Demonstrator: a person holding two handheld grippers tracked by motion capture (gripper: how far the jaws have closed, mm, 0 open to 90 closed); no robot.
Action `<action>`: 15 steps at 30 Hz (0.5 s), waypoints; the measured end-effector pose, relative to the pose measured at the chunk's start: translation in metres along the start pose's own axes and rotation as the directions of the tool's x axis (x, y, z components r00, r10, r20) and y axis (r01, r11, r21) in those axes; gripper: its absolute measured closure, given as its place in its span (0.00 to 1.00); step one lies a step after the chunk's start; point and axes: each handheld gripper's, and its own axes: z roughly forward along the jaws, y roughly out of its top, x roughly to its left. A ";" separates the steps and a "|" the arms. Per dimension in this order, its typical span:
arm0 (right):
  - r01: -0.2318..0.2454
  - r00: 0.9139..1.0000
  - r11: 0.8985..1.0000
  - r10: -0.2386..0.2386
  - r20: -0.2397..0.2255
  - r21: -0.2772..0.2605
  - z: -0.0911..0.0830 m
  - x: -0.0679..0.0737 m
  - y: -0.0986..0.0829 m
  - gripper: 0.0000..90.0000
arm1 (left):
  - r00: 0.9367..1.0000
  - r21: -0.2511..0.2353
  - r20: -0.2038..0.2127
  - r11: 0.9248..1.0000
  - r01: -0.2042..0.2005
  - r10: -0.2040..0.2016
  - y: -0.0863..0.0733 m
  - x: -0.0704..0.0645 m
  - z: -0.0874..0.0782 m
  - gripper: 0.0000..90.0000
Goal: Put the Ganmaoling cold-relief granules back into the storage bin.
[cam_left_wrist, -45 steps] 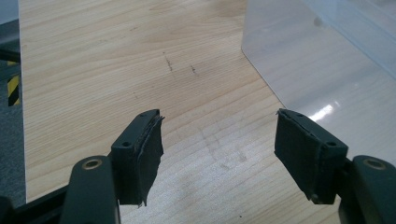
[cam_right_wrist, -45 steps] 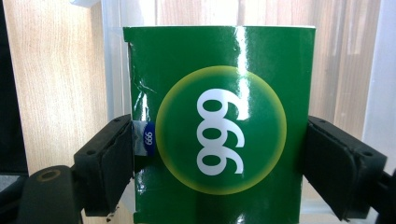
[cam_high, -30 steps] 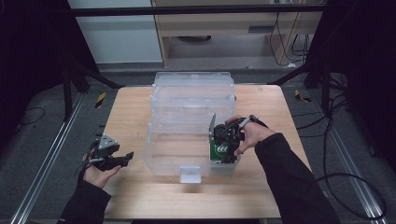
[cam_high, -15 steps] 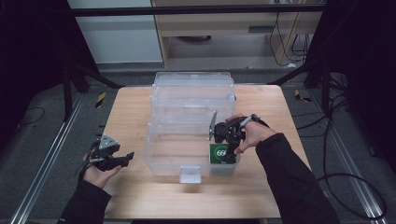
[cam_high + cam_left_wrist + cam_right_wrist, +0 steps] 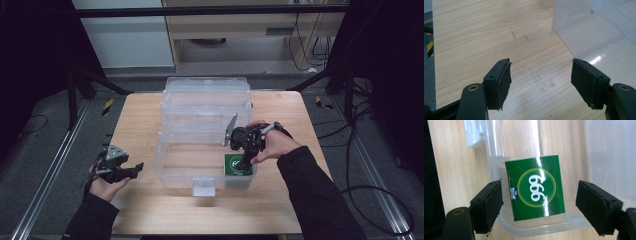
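A green box (image 5: 536,187) printed "999" lies flat on the floor of a clear plastic bin (image 5: 177,170), in its front right corner (image 5: 237,165). Right above it my right gripper (image 5: 540,197) is open, its jaws standing apart on either side of the box without touching it. From above, the right gripper (image 5: 245,160) points down into the bin. My left gripper (image 5: 541,77) is open with nothing between its jaws, held low over the wooden table (image 5: 474,37) left of the bin (image 5: 599,32). Seen from above, the left gripper (image 5: 131,171) sits near the table's front left.
The bin's clear lid (image 5: 207,90) stands open at the back. A white latch (image 5: 203,185) sticks out at the bin's front. Metal rails (image 5: 45,175) and cables (image 5: 365,135) run on the floor around the table.
The right gripper has let go of the green box, which now lies flat in the bin, and its jaws have opened. The left gripper has barely moved.
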 end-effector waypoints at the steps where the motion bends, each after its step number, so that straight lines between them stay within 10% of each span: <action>1: -0.008 1.000 1.000 0.008 0.002 -0.004 -0.002 0.002 0.001 0.25 | 1.000 -0.001 0.000 1.000 0.001 -0.001 0.000 0.000 0.000 0.35; 15: -0.013 1.000 0.994 0.014 0.003 -0.105 -0.001 0.020 0.008 0.27 | 1.000 -0.013 0.000 1.000 0.006 -0.006 0.000 0.001 0.000 0.35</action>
